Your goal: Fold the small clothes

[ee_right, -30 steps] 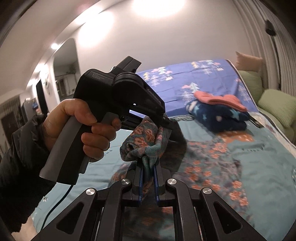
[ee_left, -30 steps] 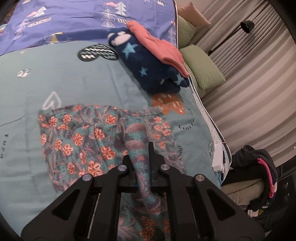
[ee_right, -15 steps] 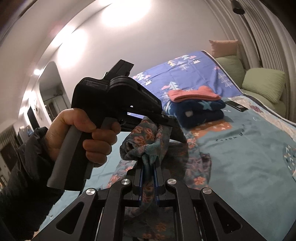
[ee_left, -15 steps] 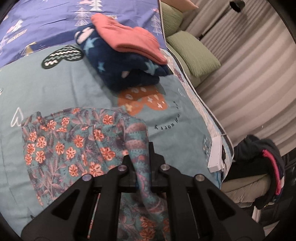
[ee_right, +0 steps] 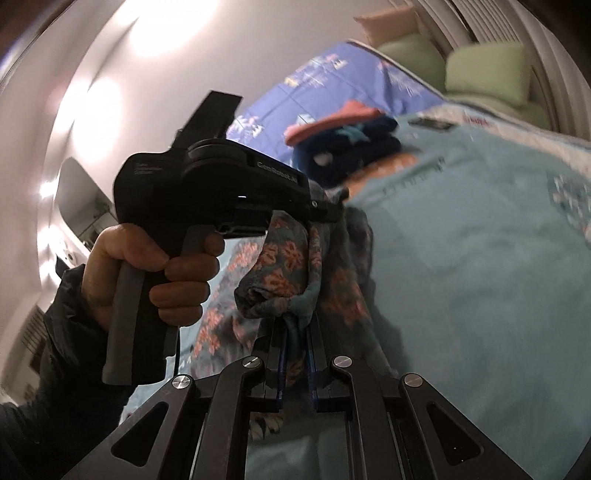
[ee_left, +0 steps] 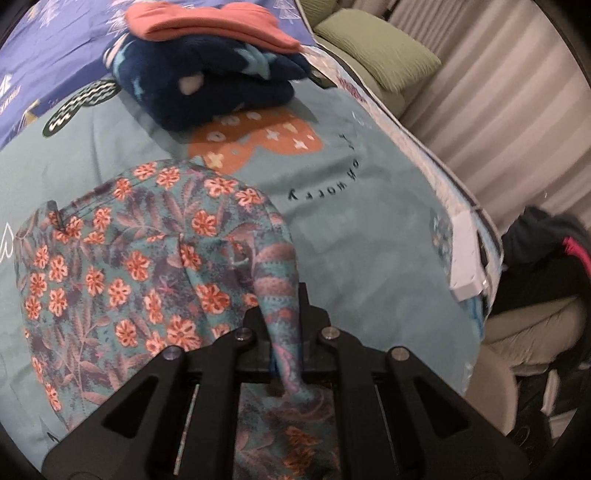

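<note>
Left gripper, black, two-fingered: jaws pressed together on a twisted fold of the teal cotton garment with orange flower print. The pinched fold runs up between the fingers; the rest of the cloth drapes away to the left and lies spread on the teal bedspread.

Right gripper, black with blue pads: jaws nipped on a bunched edge of the same floral garment, lifted clear of the bed. In the right wrist view the person's left hand grips the grey handle of the left gripper, just beyond the bunched cloth.

Further out on the bedspread: an orange heart-shaped print, dark lettering beside it. Beyond that, a folded navy fleece piece with pale stars, a folded coral-pink garment stacked on top of it. Behind them a purple-blue sheet with tree motifs.

Far right: green cushions against pale striped curtains. Dark clothing with a pink stripe lies off the bed's edge.
</note>
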{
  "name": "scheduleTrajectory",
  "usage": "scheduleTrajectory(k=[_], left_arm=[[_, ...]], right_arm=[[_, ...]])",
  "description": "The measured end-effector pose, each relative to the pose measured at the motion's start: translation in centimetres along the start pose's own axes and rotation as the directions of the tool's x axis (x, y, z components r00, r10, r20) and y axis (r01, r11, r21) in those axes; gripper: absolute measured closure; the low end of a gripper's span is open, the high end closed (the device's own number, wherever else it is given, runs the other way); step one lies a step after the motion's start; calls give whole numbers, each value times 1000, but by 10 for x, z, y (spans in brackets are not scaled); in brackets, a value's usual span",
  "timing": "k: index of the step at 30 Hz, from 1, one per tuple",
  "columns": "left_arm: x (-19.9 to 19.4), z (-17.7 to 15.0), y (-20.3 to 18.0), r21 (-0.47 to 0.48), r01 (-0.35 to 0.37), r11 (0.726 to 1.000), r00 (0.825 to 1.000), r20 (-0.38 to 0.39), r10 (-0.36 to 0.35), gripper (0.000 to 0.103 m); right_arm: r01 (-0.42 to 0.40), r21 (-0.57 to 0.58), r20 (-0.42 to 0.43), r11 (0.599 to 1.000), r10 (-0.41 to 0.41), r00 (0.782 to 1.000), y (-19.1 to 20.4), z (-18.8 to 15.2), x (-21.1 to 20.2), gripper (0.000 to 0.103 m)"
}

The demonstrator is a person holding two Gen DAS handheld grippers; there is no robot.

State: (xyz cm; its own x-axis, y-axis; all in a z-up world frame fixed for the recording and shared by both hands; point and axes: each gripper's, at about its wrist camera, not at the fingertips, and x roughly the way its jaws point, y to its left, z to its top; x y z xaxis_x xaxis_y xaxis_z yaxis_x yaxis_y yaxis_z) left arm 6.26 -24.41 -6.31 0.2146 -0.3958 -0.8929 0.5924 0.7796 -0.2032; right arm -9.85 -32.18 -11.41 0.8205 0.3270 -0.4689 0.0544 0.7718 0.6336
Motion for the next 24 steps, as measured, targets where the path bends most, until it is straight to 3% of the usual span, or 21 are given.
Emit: scheduleTrajectory(k=[3,8,14,16,18,24], left_arm=[[0,-3,-11,52,-37,998,999,12,36,88],[-28,-11,-17,84,-3,996,997,79,-3,70],[-75,-61,-5,139,-57,989,986,166,34,62],[-85,-90,4,152,-96,984,982,177,68,61],[-90,-121,16,149,-143,979,979,169,117,61],[-92,-187,44,78,-216,973,971,120,206,60]], right_arm=[[-21,41,-25,999,22,999,-8,-4,-2,96],[-49,109,-71,993,57,996,-26,-12,1,96],[-90,146,-150,985,112,982,-46,-19,0,94],[-139,134,-190,981,164,968,-47,-17,0,84],[-170,112,-216,979,191,958,-43,-16,0,63],[-134,51,-228,990,142,963,-29,-6,7,62]])
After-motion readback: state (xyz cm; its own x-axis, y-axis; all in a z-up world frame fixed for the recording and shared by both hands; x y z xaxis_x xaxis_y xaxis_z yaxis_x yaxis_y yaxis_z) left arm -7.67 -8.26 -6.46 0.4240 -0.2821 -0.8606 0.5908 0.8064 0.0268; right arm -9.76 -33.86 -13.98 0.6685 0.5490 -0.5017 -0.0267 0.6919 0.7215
